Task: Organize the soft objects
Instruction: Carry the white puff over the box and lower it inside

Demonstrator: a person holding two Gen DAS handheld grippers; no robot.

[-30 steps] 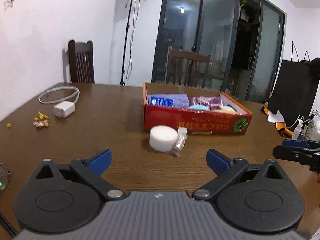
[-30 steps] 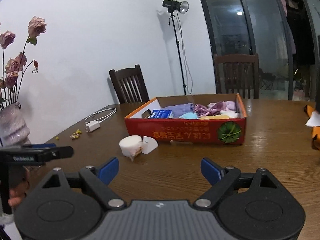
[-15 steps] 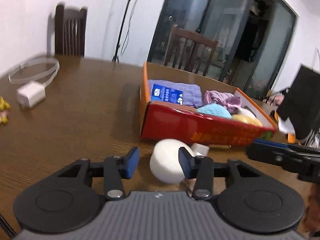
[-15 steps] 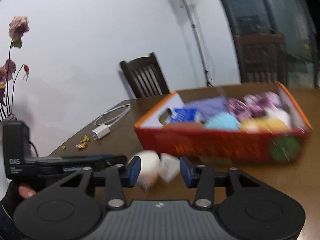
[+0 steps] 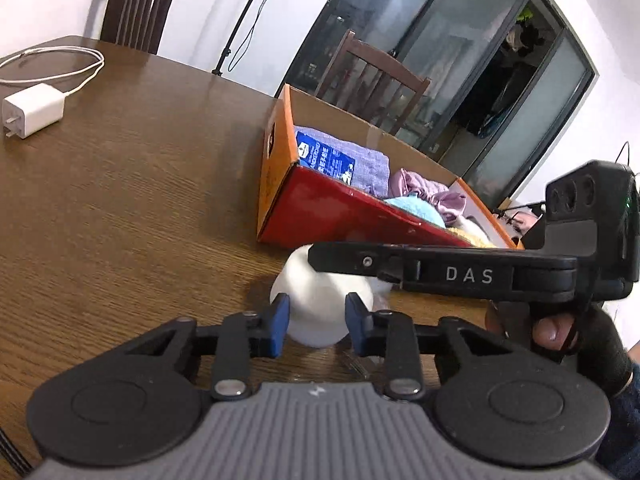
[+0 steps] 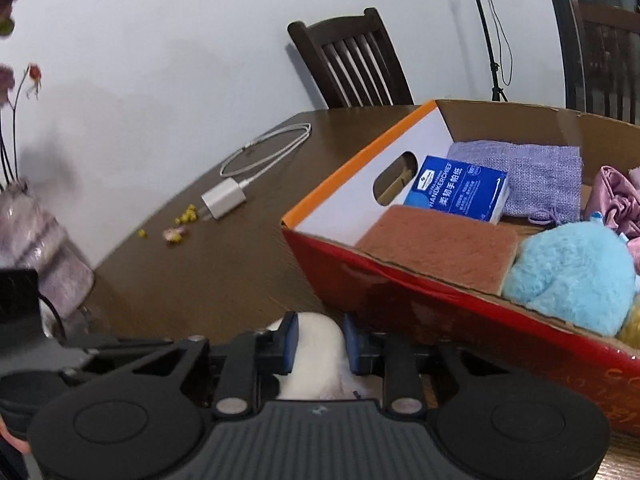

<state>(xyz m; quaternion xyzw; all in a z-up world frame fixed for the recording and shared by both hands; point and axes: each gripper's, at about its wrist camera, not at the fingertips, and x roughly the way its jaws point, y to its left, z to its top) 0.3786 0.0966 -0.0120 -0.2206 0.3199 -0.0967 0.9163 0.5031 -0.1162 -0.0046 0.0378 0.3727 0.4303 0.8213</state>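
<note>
A white round foam sponge [image 5: 316,300] lies on the wooden table just in front of the red and orange cardboard box [image 5: 320,208]. My left gripper [image 5: 314,320] is shut on the sponge, its blue pads pressing both sides. My right gripper [image 6: 318,340] is also shut on the white sponge [image 6: 316,356], seen from the other side; its black body [image 5: 460,276] crosses the left wrist view above the sponge. The box [image 6: 400,280] holds a blue handkerchief pack [image 6: 456,188], a lilac pouch [image 6: 532,172], a brown sponge [image 6: 436,244] and a light blue fluffy ball [image 6: 572,276].
A white charger [image 5: 32,110] with its coiled cable [image 5: 52,66] lies at the table's far left. Small yellow crumbs [image 6: 182,220] lie near it. A wrapped flower vase [image 6: 40,248] stands at the left. Dark wooden chairs [image 5: 140,4] stand behind the table.
Both grippers moved forward and down to the white sponge and closed from wide open onto it. The right gripper now crosses in front of the left one.
</note>
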